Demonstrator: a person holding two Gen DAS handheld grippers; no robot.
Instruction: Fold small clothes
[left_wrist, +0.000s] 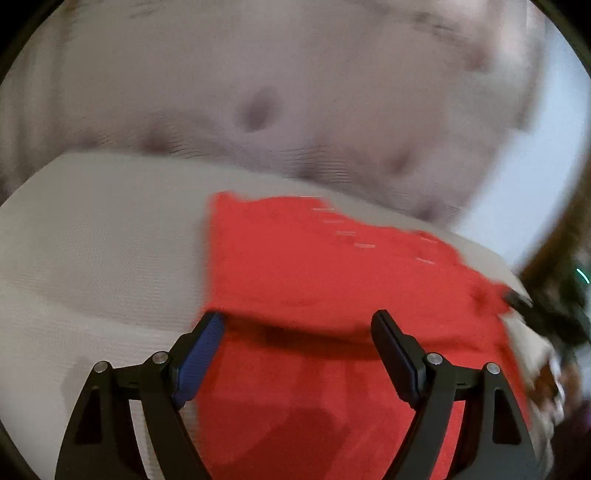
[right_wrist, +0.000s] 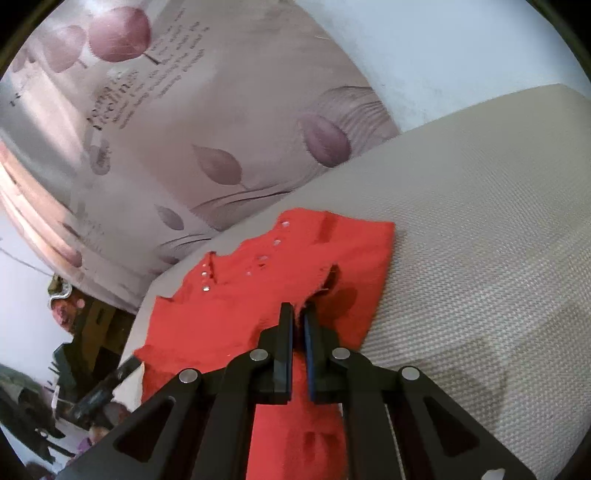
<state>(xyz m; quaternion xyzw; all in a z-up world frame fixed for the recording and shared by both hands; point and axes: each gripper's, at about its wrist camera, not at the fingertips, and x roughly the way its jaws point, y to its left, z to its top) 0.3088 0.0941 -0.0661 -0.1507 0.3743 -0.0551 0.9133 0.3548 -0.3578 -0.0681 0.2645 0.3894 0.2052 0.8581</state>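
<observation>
A small red garment (left_wrist: 314, 266) with silver studs lies on a beige woven cushion (left_wrist: 103, 236). My left gripper (left_wrist: 299, 321) is open, its fingers spread just above the garment's near folded edge, with nothing between them. In the right wrist view the same red garment (right_wrist: 266, 291) is partly folded. My right gripper (right_wrist: 298, 314) is shut on a raised edge of the red cloth, which hangs down between and under the fingers.
A mauve fabric with a leaf and text print (right_wrist: 184, 122) stands behind the cushion (right_wrist: 480, 240). Dark clutter (right_wrist: 74, 369) sits past the cushion's left edge. A pale wall (right_wrist: 443, 44) is at the top right. The left wrist view is motion-blurred.
</observation>
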